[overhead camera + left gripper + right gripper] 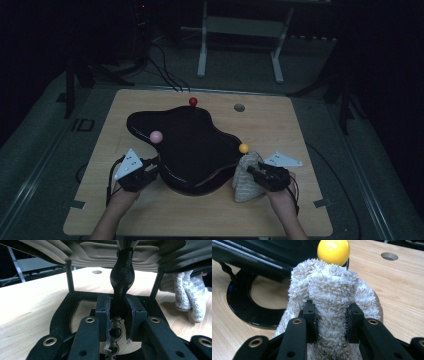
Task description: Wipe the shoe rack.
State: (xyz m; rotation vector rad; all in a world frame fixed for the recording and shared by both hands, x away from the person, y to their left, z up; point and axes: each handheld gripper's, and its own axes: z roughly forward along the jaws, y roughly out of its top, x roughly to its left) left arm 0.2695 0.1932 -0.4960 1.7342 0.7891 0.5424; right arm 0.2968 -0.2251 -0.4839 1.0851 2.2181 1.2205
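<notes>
One fluffy white cloth (332, 297) stands bunched on the bench (280, 125), pinched in the right hand-held gripper (331, 322) below one yellow ball (333, 251). The left hand-held gripper (117, 317) clamps the black stand (190, 145), which carries three balls: yellow, pink (156, 136) and red (193, 102).

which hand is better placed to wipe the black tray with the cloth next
Right: the right gripper is shut on the fluffy cloth beside the black tray, while the left gripper clamps the tray's edge.
</notes>
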